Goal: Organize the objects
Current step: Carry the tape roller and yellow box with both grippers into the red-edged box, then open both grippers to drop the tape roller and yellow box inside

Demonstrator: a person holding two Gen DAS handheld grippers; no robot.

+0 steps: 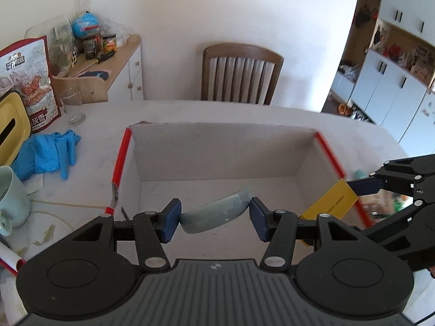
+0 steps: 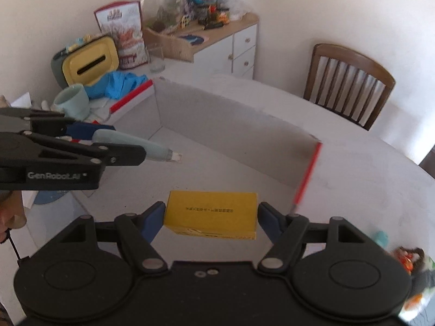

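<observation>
Left gripper (image 1: 214,217): blue pads pinching a pale blue-grey case (image 1: 216,213), held tilted over the open box (image 1: 217,154).

Right gripper (image 2: 210,218): pads clamped on the ends of a yellow carton (image 2: 212,212), held over the same box, near its red-edged corner.

Box: grey inside, red-trimmed rim, standing on a light table (image 1: 89,125).

Beside the box: blue gloves (image 1: 49,153), a pale green mug (image 1: 11,198), a yellow tissue holder (image 2: 89,61).

"GenRobot.AI" in white on the side of the left gripper (image 2: 108,146), near left in the right wrist view. Snack bag (image 1: 25,81), far left on the table: Chinese print, "灰枣" legible low down. Yellow box (image 2: 212,214): one dark printed line, too small to read.
</observation>
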